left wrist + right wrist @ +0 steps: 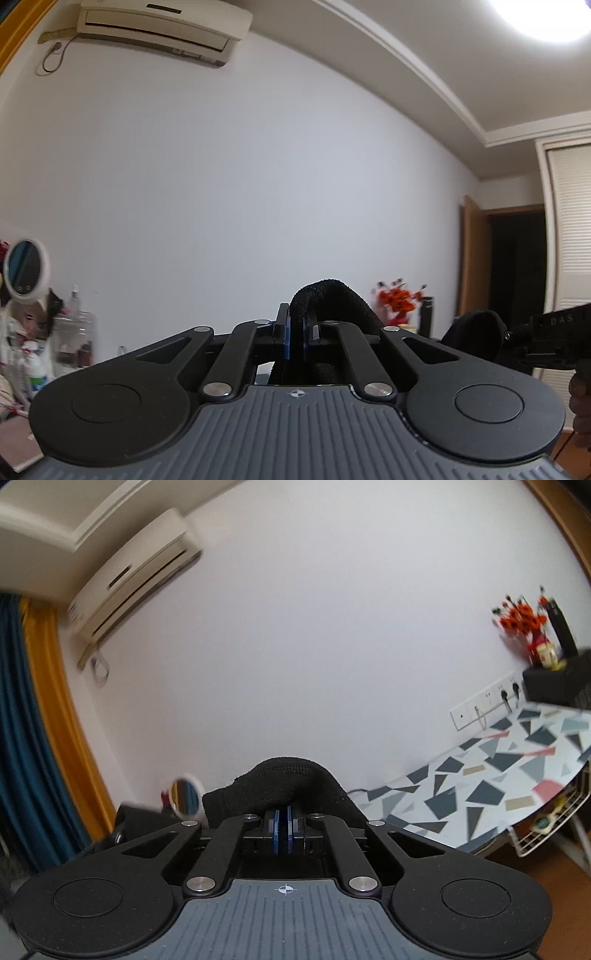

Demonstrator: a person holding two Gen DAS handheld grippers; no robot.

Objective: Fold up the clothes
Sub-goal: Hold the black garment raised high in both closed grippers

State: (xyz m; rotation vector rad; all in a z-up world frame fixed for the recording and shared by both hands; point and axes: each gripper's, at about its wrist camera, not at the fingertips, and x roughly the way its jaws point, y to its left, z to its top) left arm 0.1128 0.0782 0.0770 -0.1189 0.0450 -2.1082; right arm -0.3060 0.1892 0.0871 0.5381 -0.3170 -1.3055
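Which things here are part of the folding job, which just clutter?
Job:
- black garment, pinched in both jaws
- left gripper
- right gripper

Lying about:
- air conditioner
- round mirror
- red flowers
- patterned table
- bottles

Left gripper (pixel 295 332) and right gripper (pixel 284 825): matte black linkage arms, silver pivot screws, blue finger pads (pixel 287 336), ribbed grey housings each bore a white crosshair mark.
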